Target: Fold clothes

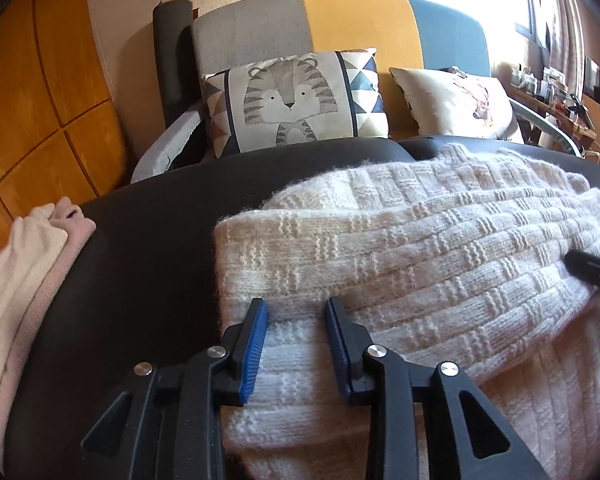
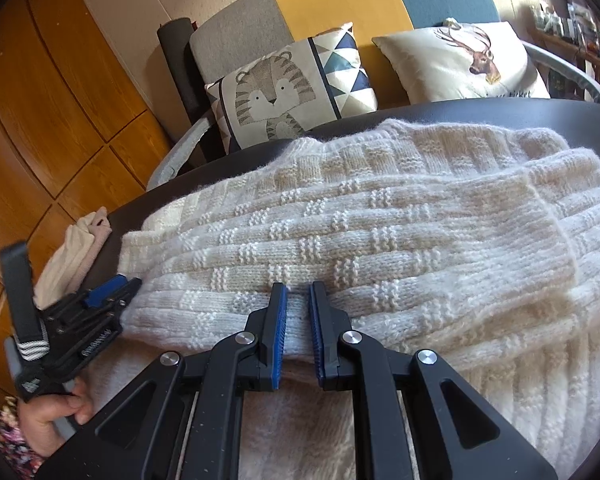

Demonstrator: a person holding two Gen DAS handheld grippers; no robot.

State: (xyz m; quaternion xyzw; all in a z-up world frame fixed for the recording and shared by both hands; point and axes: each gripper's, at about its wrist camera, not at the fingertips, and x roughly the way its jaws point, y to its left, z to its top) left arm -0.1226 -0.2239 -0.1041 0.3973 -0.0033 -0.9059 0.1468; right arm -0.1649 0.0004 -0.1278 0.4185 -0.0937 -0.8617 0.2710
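A cream basket-weave knit sweater (image 2: 380,232) lies partly folded across the dark surface (image 1: 148,248), filling its centre and the 3 o'clock side in both wrist views. One folded layer with a ribbed end lies on top, its edge toward 3 o'clock in the right wrist view.

The left gripper (image 1: 296,320) rests over the sweater's near corner at 6 o'clock in its own view; its blue-padded fingers (image 1: 256,344) stand apart with knit showing between them, not pinched. In the right wrist view it sits at 8 o'clock at the sweater's edge, held by a hand (image 2: 56,412).

The right gripper (image 2: 298,300) sits at the near folded edge, its fingers (image 2: 278,336) close together with only a narrow gap; whether they pinch the knit I cannot tell.

A folded pink-and-white garment (image 1: 24,280) lies at 9 o'clock on the surface, apart from the sweater. Behind stand a tiger cushion (image 1: 292,100) and a deer cushion (image 2: 460,64) on a grey, yellow and blue sofa (image 1: 352,20).
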